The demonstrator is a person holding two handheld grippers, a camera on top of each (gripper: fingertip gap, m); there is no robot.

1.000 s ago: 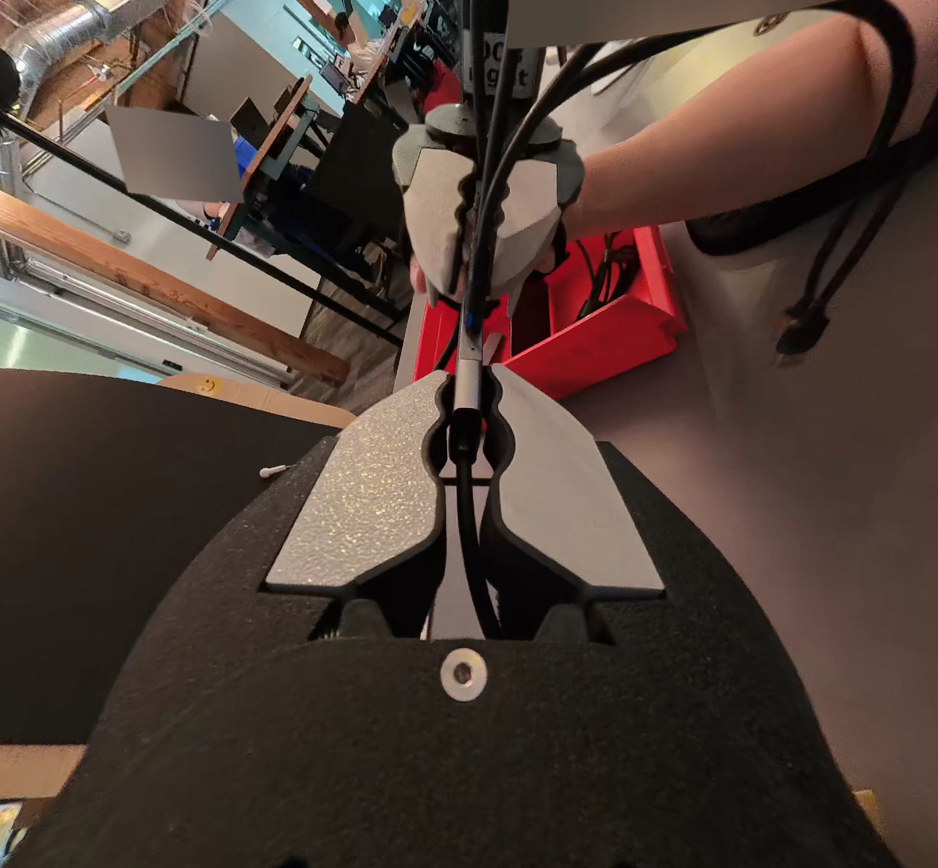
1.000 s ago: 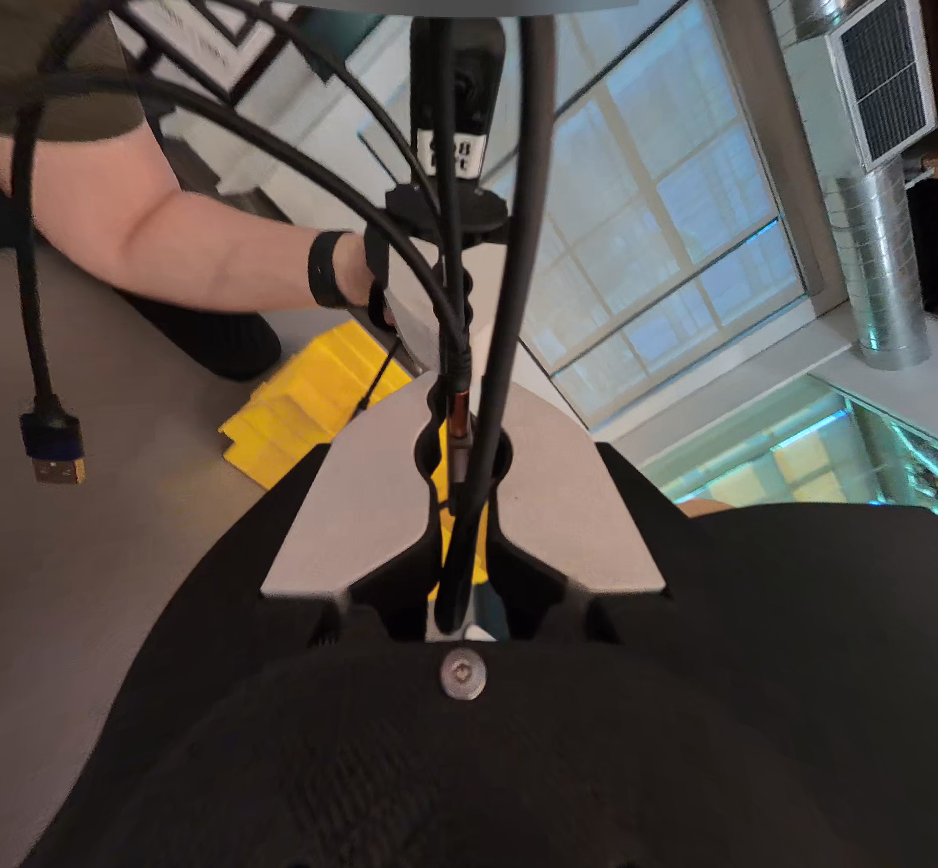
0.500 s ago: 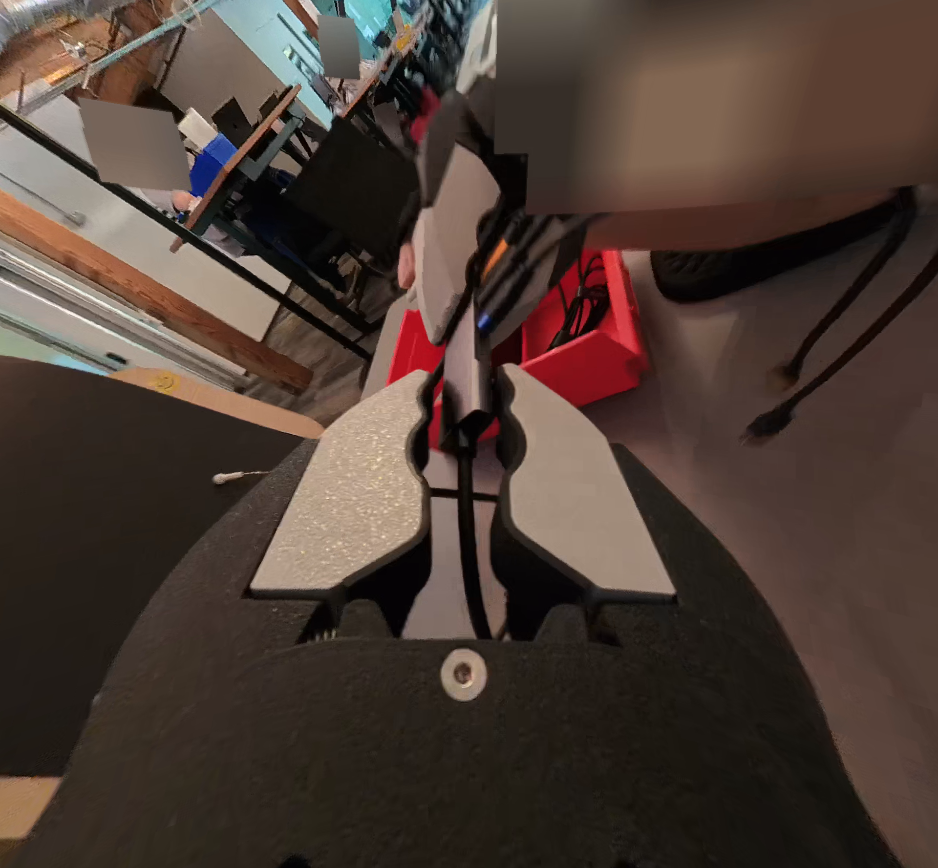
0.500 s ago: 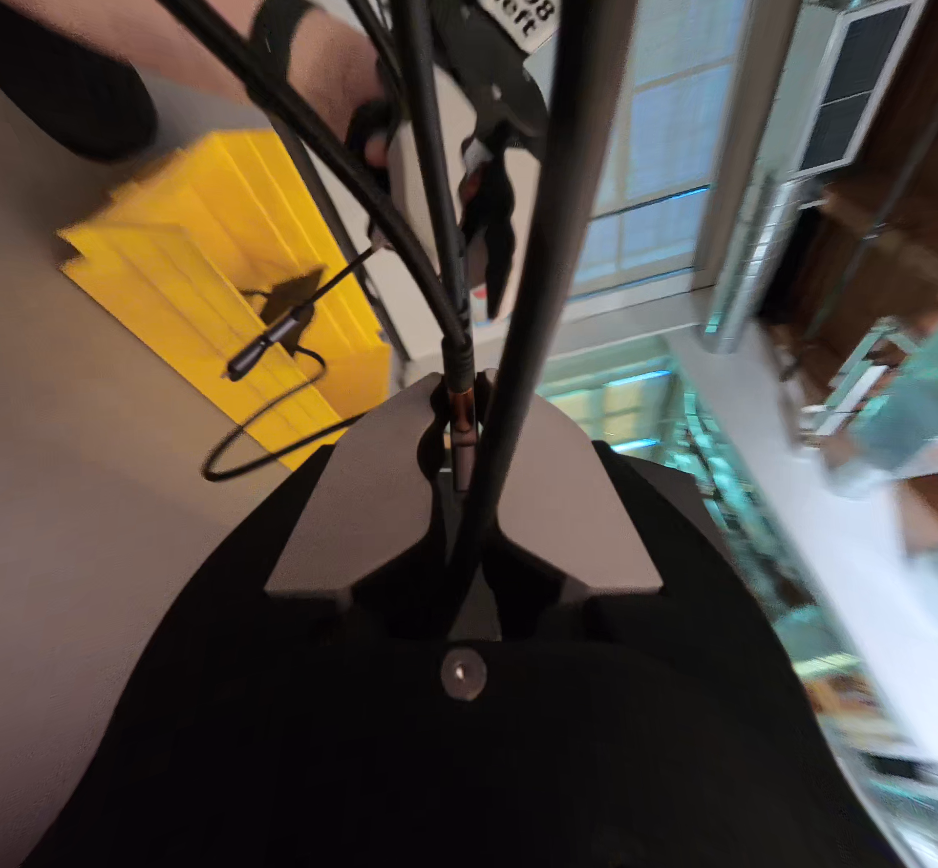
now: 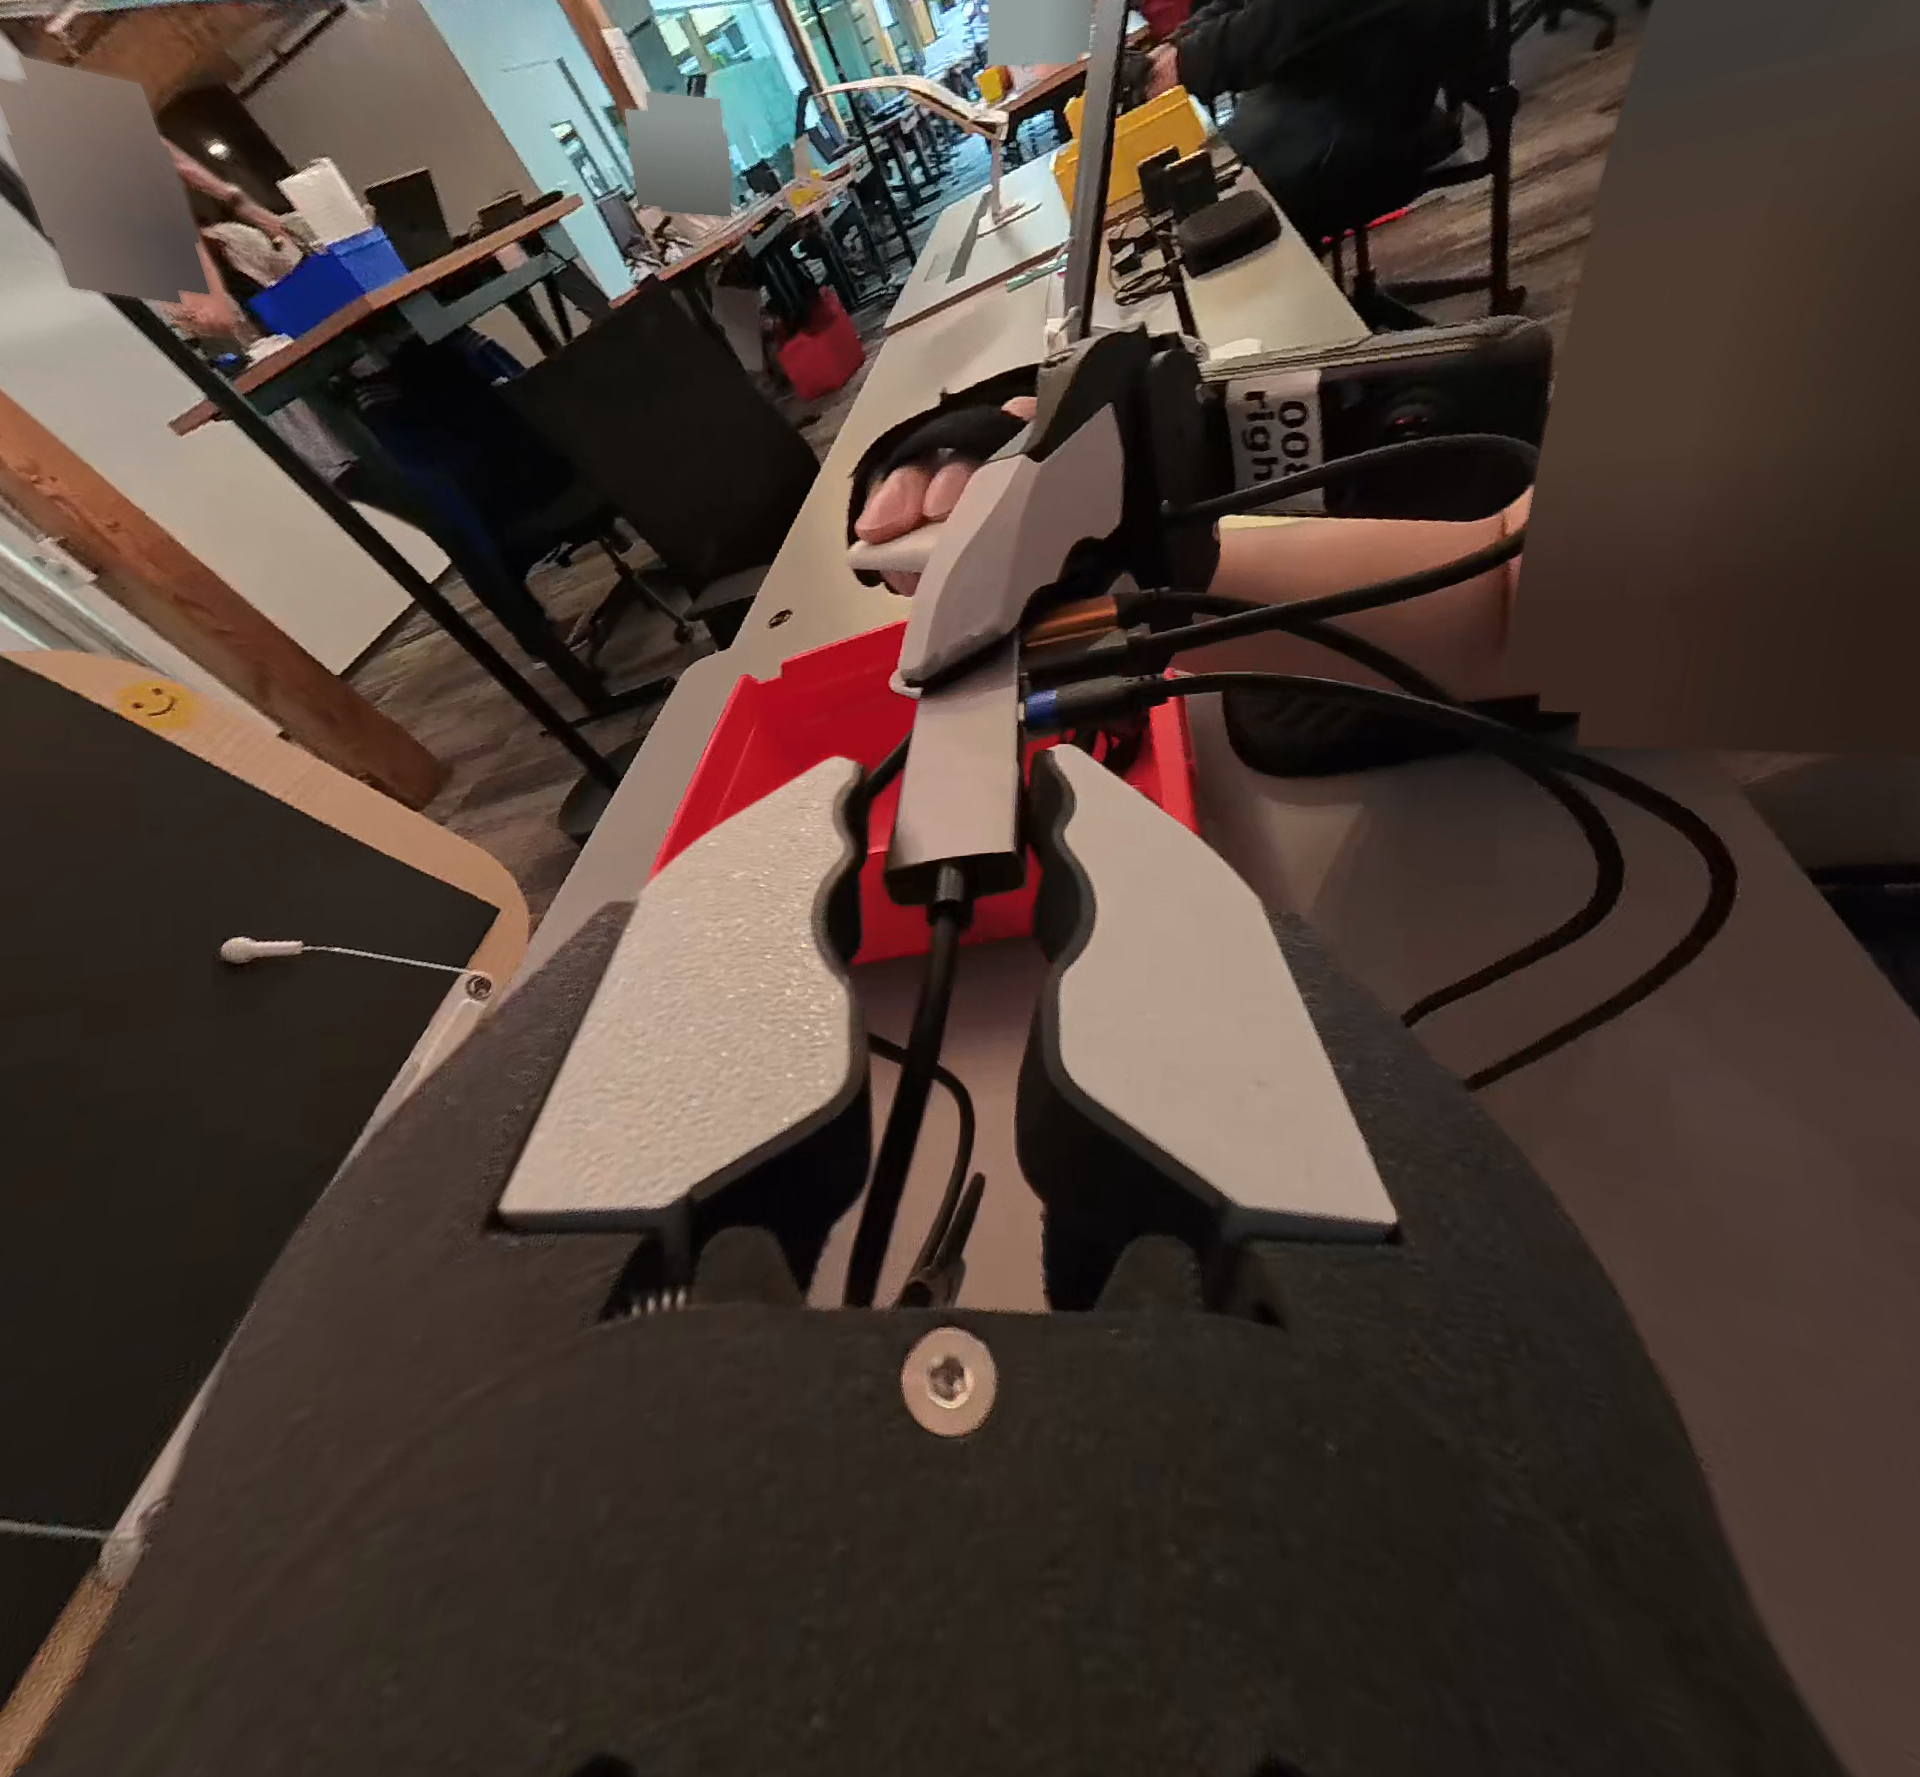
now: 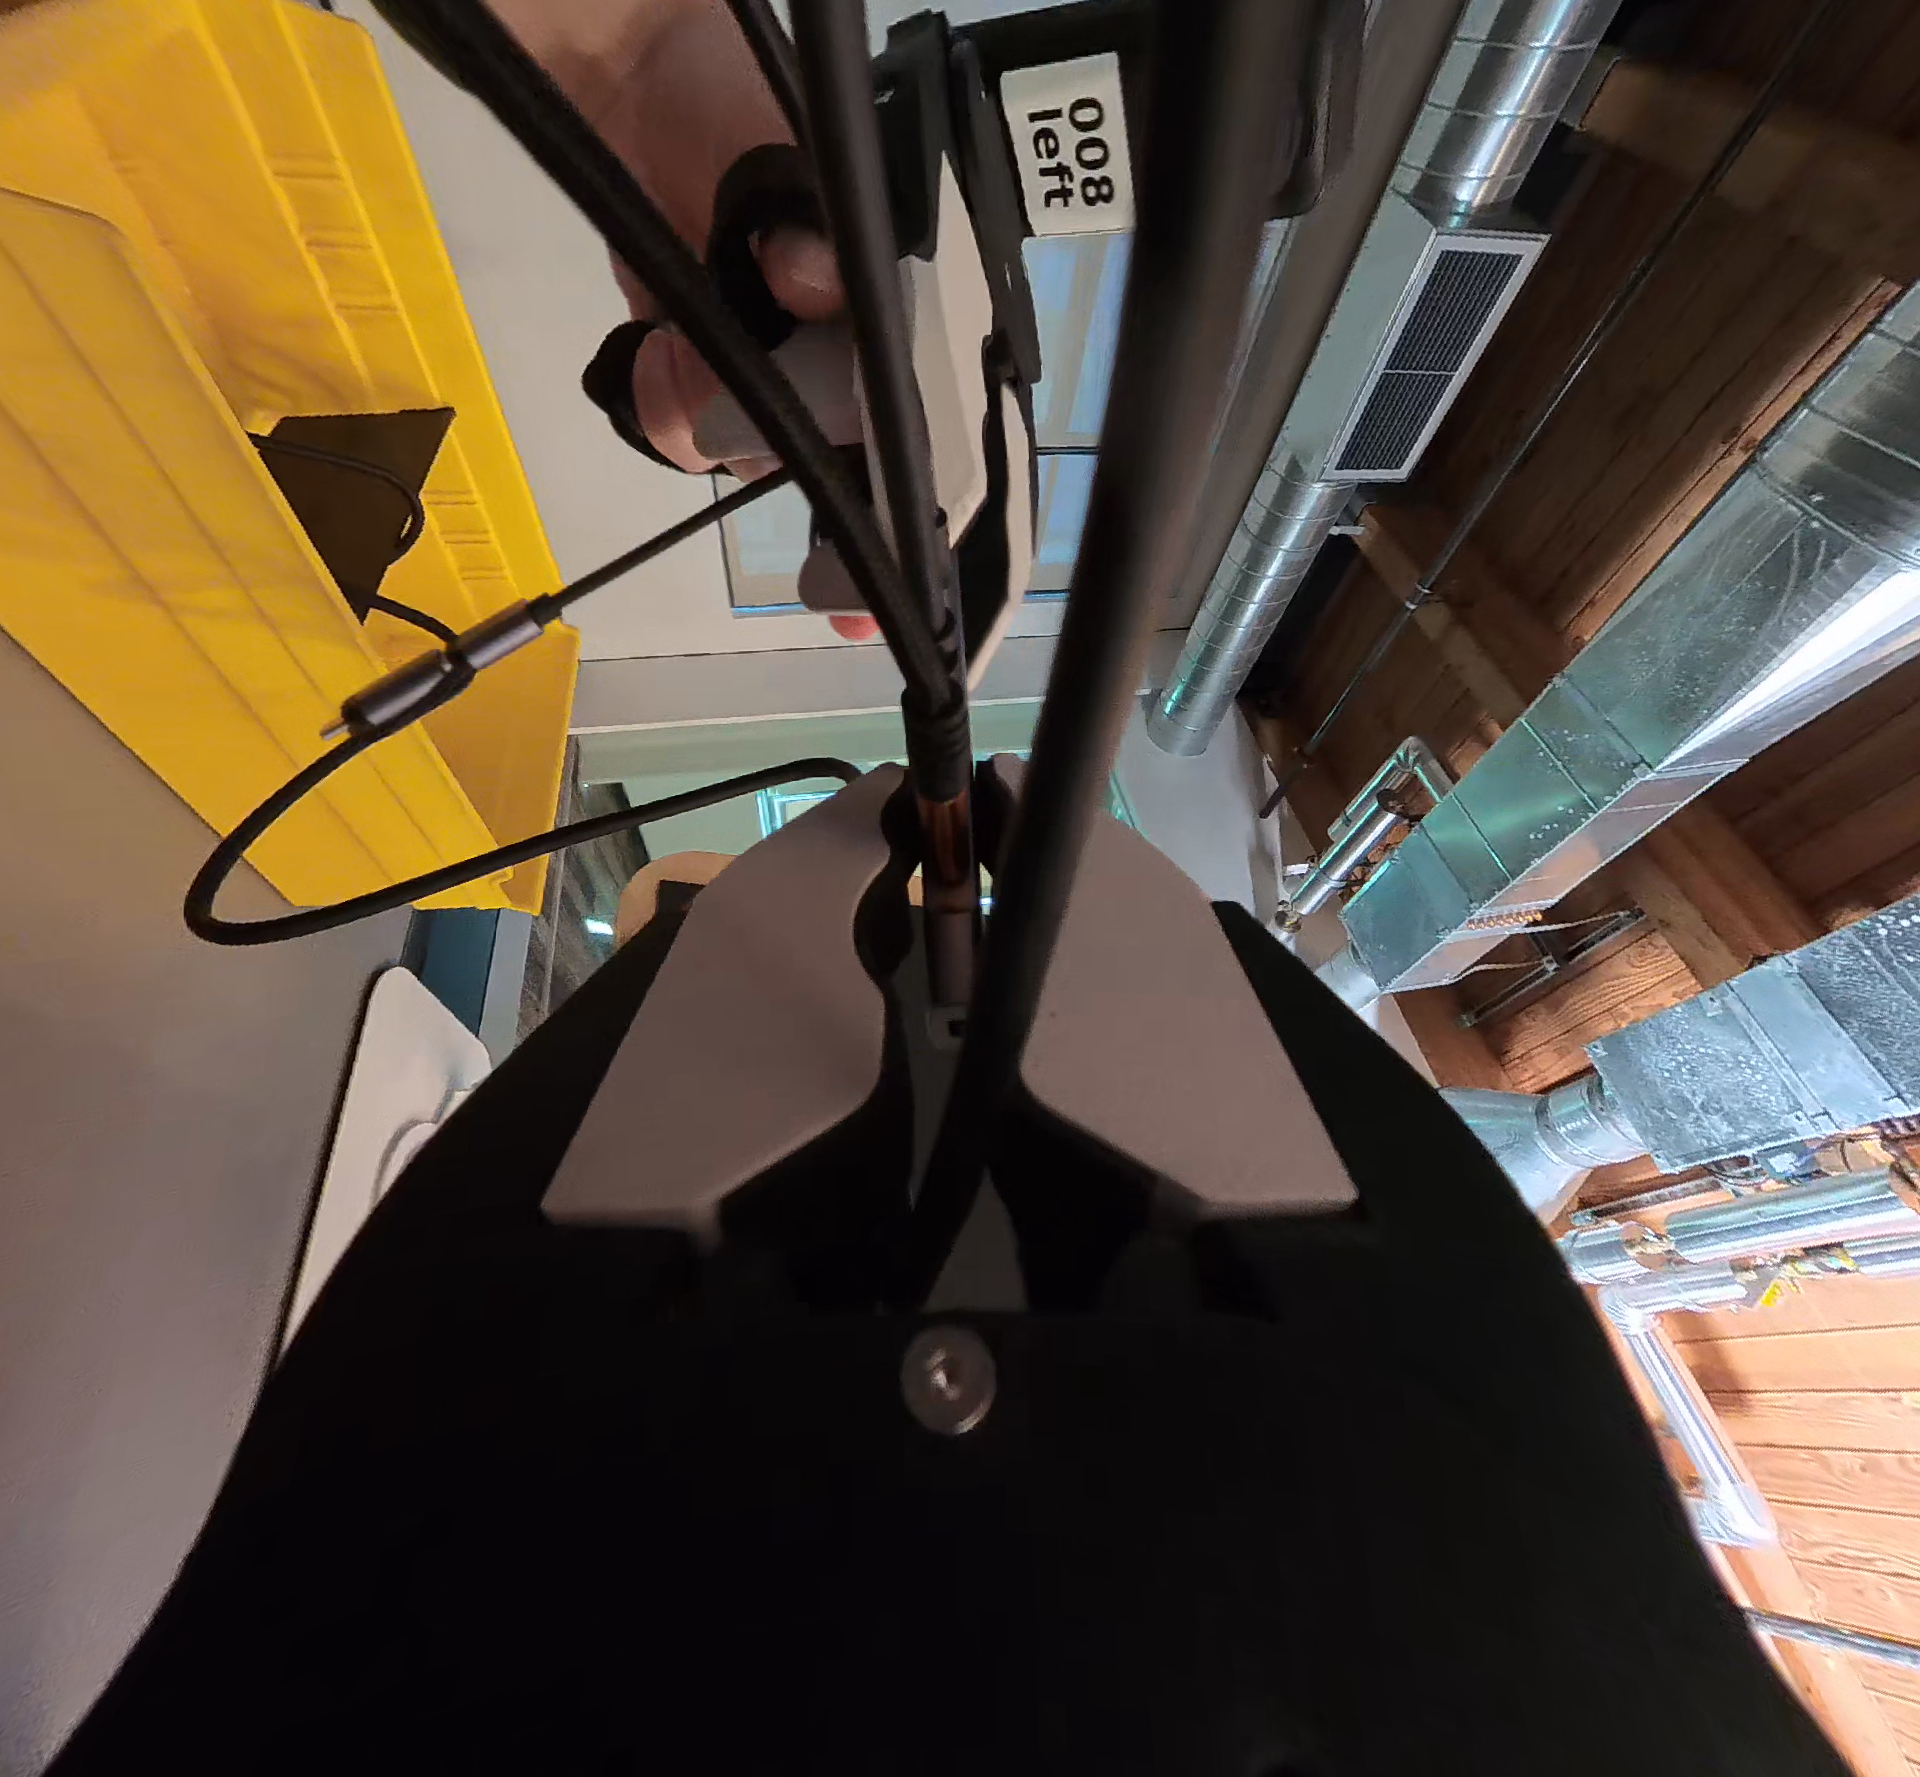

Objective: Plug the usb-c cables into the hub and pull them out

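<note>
A slim grey hub (image 5: pixel 956 792) hangs level above the table, with its own black cable (image 5: pixel 914 1031) leaving the near end. My left gripper (image 5: pixel 948 777) is open. Its fingers flank the hub's near end with a gap on each side. My right gripper (image 5: pixel 961 673) is shut on the hub's far end. A copper-collared plug (image 5: pixel 1070 621) and a blue-collared plug (image 5: pixel 1049 704) sit in the hub's right side. In the right wrist view my right gripper (image 6: pixel 948 792) clamps the hub edge-on (image 6: pixel 951 958), with the copper plug (image 6: pixel 945 823) between its tips.
A red bin (image 5: pixel 790 751) lies on the grey table (image 5: pixel 1558 1156) behind the hub. A yellow bin (image 6: pixel 208 377) lies past the left hand. Two grey plugs (image 6: pixel 405 699) dangle beside it on thin cables. Black cables (image 5: pixel 1621 896) trail across the table on the right. Left and right tips are no more than a few centimetres apart.
My left gripper was shut on the hub and has opened. Both grippers have swung round, and the hub now lies level with the right gripper still clamped on it.
</note>
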